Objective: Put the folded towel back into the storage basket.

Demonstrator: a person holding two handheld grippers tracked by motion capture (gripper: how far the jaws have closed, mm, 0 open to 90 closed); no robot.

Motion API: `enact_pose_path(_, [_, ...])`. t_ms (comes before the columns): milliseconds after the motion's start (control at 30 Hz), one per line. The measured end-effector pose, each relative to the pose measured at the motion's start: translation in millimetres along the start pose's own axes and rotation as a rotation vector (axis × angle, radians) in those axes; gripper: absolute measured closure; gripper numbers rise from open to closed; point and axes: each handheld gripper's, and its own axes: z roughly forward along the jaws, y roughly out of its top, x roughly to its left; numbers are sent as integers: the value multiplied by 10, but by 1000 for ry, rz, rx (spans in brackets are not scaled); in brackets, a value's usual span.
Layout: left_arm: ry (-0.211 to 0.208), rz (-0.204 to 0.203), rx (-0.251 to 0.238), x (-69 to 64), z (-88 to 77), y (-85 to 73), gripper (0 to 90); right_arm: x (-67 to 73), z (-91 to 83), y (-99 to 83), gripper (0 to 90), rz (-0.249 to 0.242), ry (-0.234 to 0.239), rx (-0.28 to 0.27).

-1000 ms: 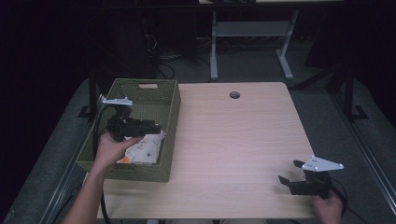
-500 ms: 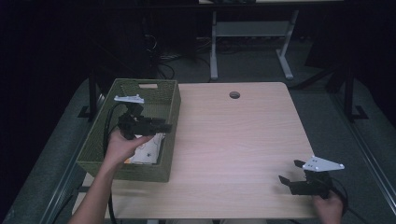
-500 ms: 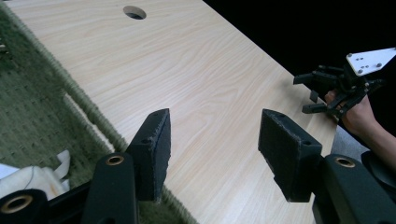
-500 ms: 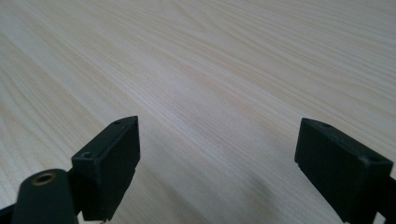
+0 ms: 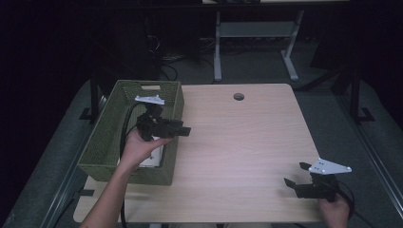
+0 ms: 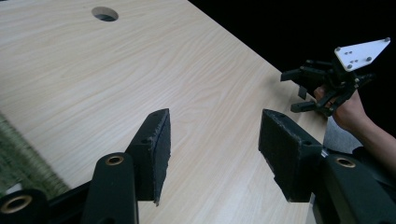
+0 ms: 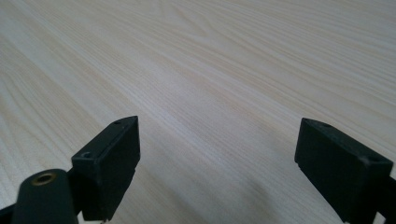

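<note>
over at the left, the green basket [image 5: 107,142] is sitting on the near left part of the surface [image 5: 247,142], its long axis running away from the person, and a white flat thing [image 5: 154,156] is lying in its bottom near the front right corner, partly hidden by the person's left hand [image 5: 138,145], so i cannot tell which way it is pointing. the left hand-held gripper [image 5: 183,130] is hovering above the basket's right wall, pointing out toward the middle of the surface, and in the left gripper view its pads [image 6: 156,149] are standing well apart with nothing between them, bare wood showing through the gap. to my eye the step in hand is a carry or reach between basket and surface, with the jaws empty. moving right, the round hole [image 5: 238,96] is sitting near the far edge. at the near right corner the right hand-held gripper [image 5: 294,180] is resting low by the edge, pointing left, jaws spread wide and holding nothing. next, i think, the left one is needing to dip back down onto the white thing.
</note>
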Motion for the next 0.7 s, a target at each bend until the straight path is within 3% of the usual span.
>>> enact_pose_path(700, [-44,36,27,-229,444,125,435,-9,-23,4,137,-1,0,-15])
